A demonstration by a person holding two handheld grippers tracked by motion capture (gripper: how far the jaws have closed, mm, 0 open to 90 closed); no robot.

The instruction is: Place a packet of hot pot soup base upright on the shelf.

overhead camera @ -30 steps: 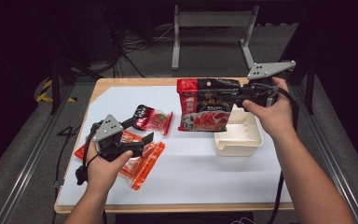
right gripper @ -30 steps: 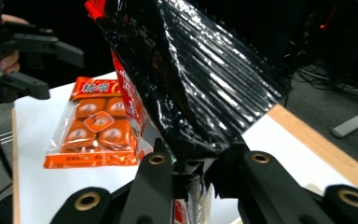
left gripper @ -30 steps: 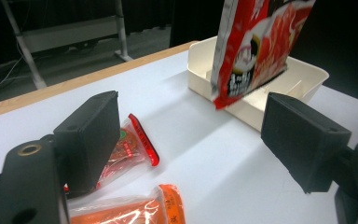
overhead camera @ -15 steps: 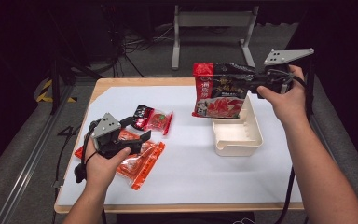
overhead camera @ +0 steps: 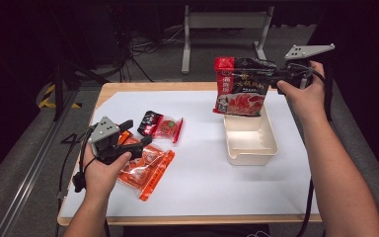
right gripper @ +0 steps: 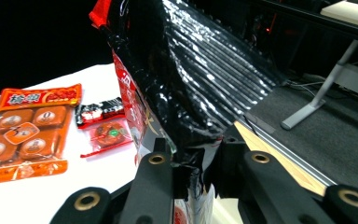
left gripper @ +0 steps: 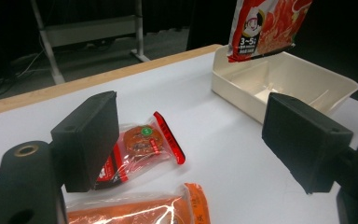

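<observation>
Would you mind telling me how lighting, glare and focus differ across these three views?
High view: the white table is brightly lit, its surroundings nearly black. Left gripper view: its own left claw is soft and close, with glare on the orange packet. Right gripper view: the black and red pouch shows streaky highlights on its foil, and the right claw is slightly blurred.

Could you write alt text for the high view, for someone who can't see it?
The right gripper holds a red and black food pouch upright over a cream tray on a white-topped table. The open left gripper hovers above an orange snack pack.
</observation>
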